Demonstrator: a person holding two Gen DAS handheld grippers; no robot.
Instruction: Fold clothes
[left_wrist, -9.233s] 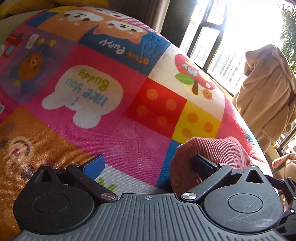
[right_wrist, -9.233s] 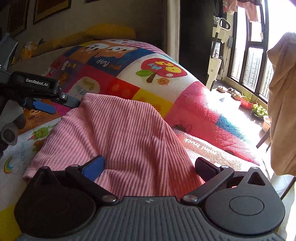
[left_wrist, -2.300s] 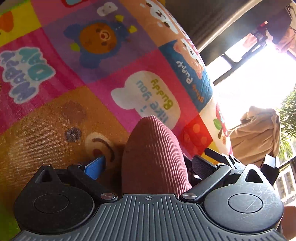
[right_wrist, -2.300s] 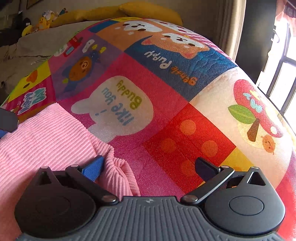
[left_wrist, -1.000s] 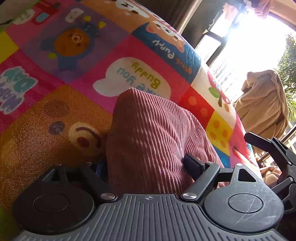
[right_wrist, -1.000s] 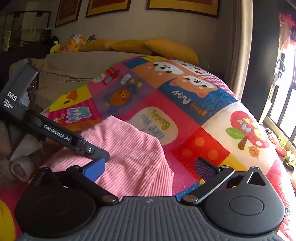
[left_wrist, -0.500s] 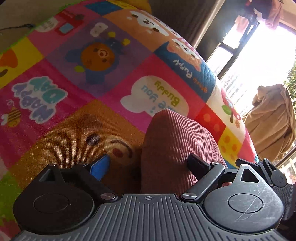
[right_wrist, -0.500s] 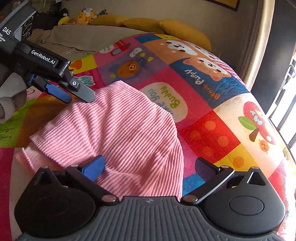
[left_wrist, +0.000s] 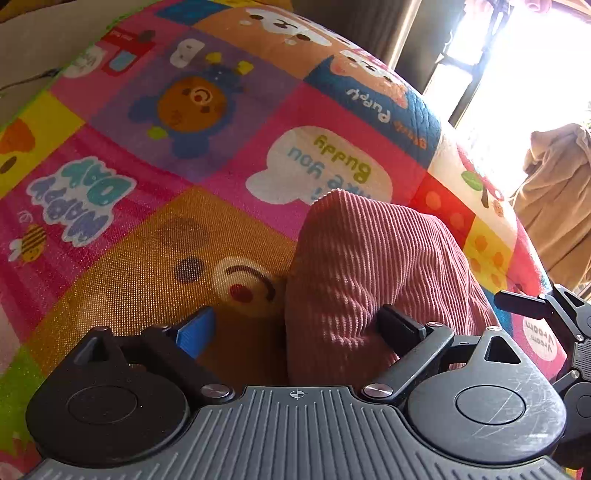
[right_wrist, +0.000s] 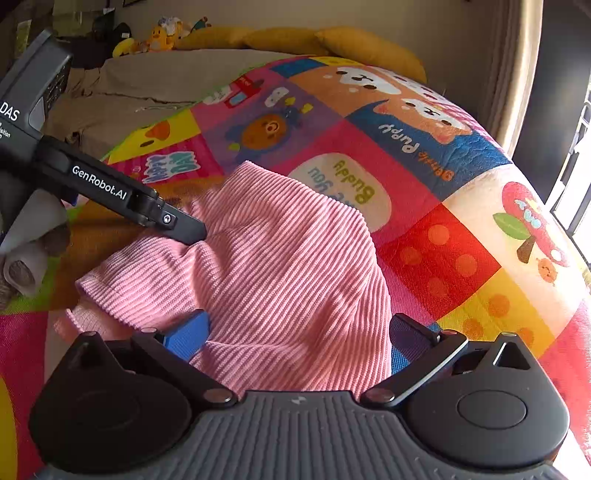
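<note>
The right wrist view takes in the whole pink ribbed garment (right_wrist: 280, 266), a soft knit with fine raised cords, lying in a rounded, folded heap on the patchwork play mat (right_wrist: 461, 236); the left wrist view catches only one end of it (left_wrist: 369, 266), darker there in shadow. In the right view the cloth fills the gap between the fingers of the right gripper (right_wrist: 297, 332) and runs on ahead of them. Those fingers stand wide apart, and the blue pad (right_wrist: 186, 334) lies against the cloth without pinching it. The same view shows the left gripper (right_wrist: 192, 230) from the side, its black finger tip resting on the garment's far left edge, ahead and to the left of the right fingers. In the left view the left gripper (left_wrist: 295, 328) has just been opening and its fingers are spread wide: the garment bulges between them, touching the dark right finger (left_wrist: 399, 326), while the blue left pad (left_wrist: 195, 330) stands clear over bare mat. The mat is a woven, glossy-looking quilt of bright squares with cartoon bears. Only the right view shows the yellow cushions (right_wrist: 332, 46) far beyond the fingers.
</note>
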